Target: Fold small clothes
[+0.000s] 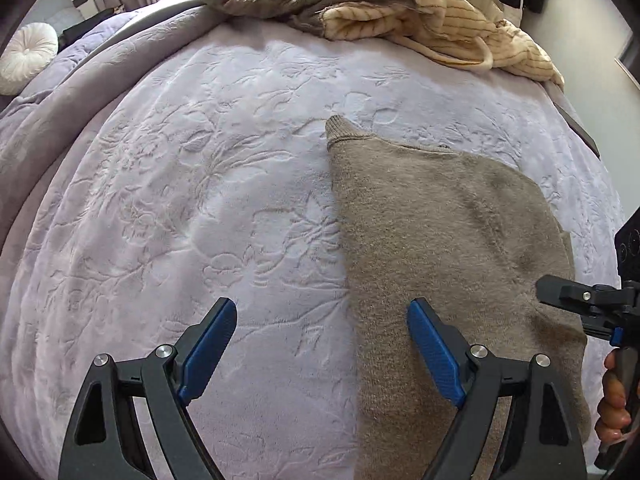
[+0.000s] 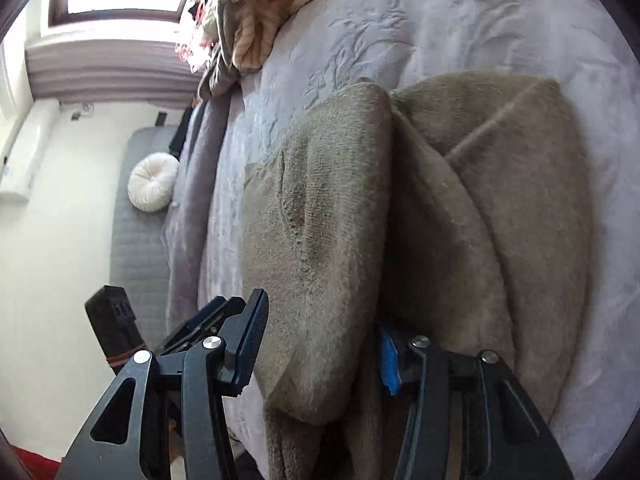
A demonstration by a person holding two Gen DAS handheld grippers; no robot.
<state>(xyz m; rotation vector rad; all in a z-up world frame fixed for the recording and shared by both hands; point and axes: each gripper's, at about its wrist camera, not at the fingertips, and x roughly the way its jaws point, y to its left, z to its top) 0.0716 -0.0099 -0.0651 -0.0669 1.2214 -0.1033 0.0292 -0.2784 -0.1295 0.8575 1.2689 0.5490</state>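
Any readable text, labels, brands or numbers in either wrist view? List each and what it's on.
None readable in either view.
Taupe knit garment: no tag or print showing.
Striped cream garment in the pile: stripes only, no lettering.
Embossed bedspread: floral relief, no words.
Left gripper and right gripper: no markings legible on the fingers.

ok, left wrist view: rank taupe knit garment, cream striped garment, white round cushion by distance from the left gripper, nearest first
1. taupe knit garment, under the left gripper's right finger.
2. cream striped garment, far edge of bed, right.
3. white round cushion, far left, beyond the bed.
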